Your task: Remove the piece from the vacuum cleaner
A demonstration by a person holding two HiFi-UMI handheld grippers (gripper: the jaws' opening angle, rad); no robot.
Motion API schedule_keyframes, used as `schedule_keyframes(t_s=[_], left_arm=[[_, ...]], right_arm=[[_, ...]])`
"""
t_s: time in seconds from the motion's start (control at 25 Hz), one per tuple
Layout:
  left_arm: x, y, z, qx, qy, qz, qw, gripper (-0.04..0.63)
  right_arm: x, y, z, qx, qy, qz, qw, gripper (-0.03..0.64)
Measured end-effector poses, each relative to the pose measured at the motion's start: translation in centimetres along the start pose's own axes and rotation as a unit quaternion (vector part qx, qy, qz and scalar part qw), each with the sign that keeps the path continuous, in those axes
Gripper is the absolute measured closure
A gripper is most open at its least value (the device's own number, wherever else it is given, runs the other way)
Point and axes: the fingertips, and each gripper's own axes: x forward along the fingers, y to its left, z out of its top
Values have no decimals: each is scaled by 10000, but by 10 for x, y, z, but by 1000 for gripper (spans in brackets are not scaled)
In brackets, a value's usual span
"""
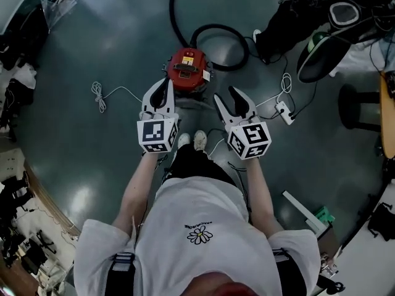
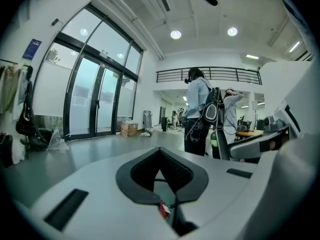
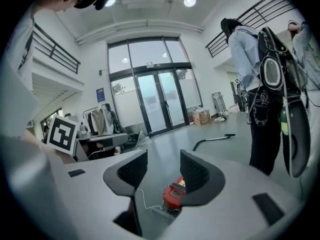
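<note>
Head view: approach step, by my reading; neither tool is in contact with anything. The left tool [image 1: 163,85] has its jaws brought together at the tips, nothing between them; the left gripper view confirms this [image 2: 160,150]. The right tool [image 1: 226,95] stands with jaws well apart and empty. In the right gripper view [image 3: 164,156] the red vacuum cleaner [image 3: 174,194] shows through the gap, lower and beyond the tips. It sits on the floor [image 1: 111,36] just ahead of and below both tools, nearer the left one [image 1: 187,68]. I cannot tell which piece is meant to come off. Next move, as I judge it: lower both tools to the body and part the left jaws first. One tool would steady the housing while the other takes the piece. Beyond the cleaner, its black hose [image 1: 216,29] loops away; a white cord [image 1: 108,94] lies off to the left. Floor is smooth, grey and glossy. Far end: tall glass doors [image 3: 157,104] and two standing people [image 2: 197,111].
</note>
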Motion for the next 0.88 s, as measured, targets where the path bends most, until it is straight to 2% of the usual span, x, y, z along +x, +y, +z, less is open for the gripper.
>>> schedule_keyframes(t_s=[0.2,0.28,0.36,0.44,0.52,0.68,0.76,0.88], left_arm=[[58,13,-54,466,652,-365,9961,593],[87,24,-88,755,983,-487,9911,592],[117,35,-132,1119,1384,-643,9819,594],[139,39,-184,1463,1858,-882,9676,593],[152,36,-236,1802,2284,-1176,9495,592],[177,28,-319,2381,2853,-1637,9139,592],[188,25,-352,2652,3060,-1785,8968,592],[194,22,-390,3154,3347,-1999,8652,594]], right_arm=[[45,-6,-26,-446,583,520,9960,423],[67,-8,-51,-719,914,746,9904,423],[91,-11,-87,-1123,1332,961,9800,423],[108,-13,-135,-1551,1841,1169,9635,423],[116,-14,-192,-1938,2399,1382,9412,423],[135,-30,-299,-2337,3343,1650,8980,423],[146,-44,-341,-2317,3702,1608,8851,423],[156,-65,-388,-2061,4152,1349,8757,423]])
